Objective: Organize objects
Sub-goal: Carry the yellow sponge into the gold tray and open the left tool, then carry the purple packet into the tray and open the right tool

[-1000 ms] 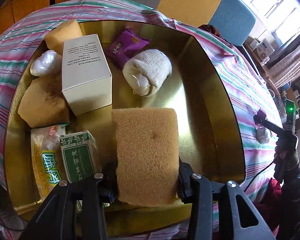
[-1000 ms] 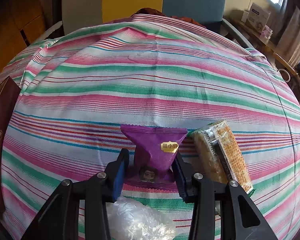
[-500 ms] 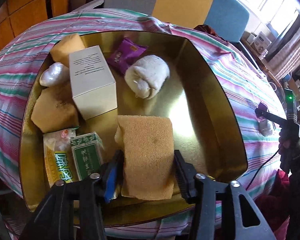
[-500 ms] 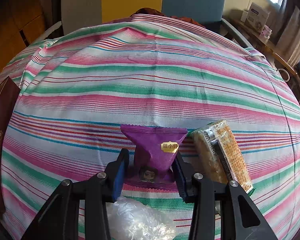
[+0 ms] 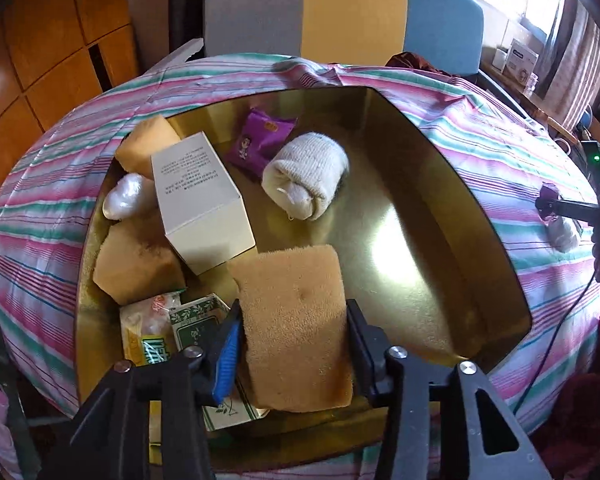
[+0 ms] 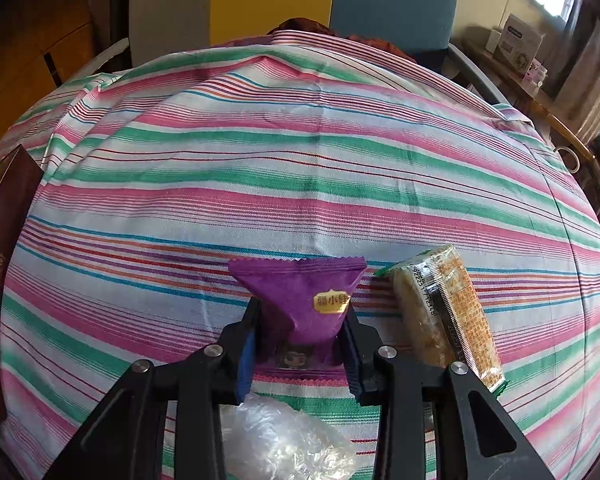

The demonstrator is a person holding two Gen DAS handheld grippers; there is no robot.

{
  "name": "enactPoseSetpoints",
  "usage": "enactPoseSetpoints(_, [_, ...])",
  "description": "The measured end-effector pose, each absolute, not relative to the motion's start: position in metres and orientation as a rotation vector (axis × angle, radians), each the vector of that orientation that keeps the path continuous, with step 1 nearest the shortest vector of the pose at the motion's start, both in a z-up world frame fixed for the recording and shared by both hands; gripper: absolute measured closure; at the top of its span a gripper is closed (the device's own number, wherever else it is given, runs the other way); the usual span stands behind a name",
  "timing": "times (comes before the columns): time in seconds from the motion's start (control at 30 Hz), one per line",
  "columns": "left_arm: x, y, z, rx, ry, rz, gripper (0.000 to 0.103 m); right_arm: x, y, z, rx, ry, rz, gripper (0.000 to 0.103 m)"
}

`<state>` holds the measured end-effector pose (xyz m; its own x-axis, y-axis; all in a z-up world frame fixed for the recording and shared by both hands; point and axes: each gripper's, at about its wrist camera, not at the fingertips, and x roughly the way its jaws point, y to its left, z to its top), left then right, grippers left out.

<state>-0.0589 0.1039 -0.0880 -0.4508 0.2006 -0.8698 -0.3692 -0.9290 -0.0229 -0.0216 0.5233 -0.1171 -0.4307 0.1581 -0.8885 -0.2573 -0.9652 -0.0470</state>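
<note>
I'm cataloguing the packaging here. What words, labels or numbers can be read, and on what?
Purple snack packet, gold badge: Chinese characters, first two read "疆小", the rest hidden.
Clear-wrapped cracker bar: barcode digits and orange print, too small to read.
White box: lines of small print, unreadable.
Green box and yellow-green packet: Chinese characters, partly hidden, unreadable.

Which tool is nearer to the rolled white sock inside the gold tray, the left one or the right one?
Left. The left tool is over the gold tray, its jaws closing around a sponge just before the rolled white sock. The right tool is outside it, on the striped cloth.
</note>
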Motion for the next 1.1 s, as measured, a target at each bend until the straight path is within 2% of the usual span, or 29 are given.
enactPoseSetpoints(0.17, [-0.061, 0.096, -0.088, -1.412, 0.164, 2.393, 0.058, -0.023, 0.52, -0.113, -1.502, 0.119, 2.455, 0.068])
enactPoseSetpoints(0.37, [-0.062, 0.08, -0.073, -1.374, 0.062, 2.397, 0.058, -0.016, 0.491, -0.071, -1.402, 0.121, 2.559, 0.068])
enactPoseSetpoints(0.7, [-0.062, 0.07, -0.073, -1.371, 0.001, 2.351, 0.057, -0.006, 0.317, -0.01, -1.417, -0.099, 2.989, 0.068])
enactPoseSetpoints(0.8, [-0.059, 0.073, -0.077, -1.378, 0.005, 2.304, 0.051, -0.006, 0.277, -0.015, -1.464, -0.181, 3.037, 0.068])
enactPoseSetpoints(0.87, [-0.058, 0.071, -0.077, -1.365, -0.018, 2.301, 0.035, -0.005, 0.262, -0.02, -1.498, -0.203, 3.053, 0.068])
enactPoseSetpoints(0.93, [-0.058, 0.068, -0.073, -1.346, -0.047, 2.313, 0.029, -0.004, 0.25, -0.025, -1.527, -0.221, 3.056, 0.068])
enactPoseSetpoints(1.1, [-0.057, 0.055, -0.061, -1.293, -0.11, 2.364, 0.029, -0.004, 0.23, -0.036, -1.61, -0.255, 3.057, 0.068])
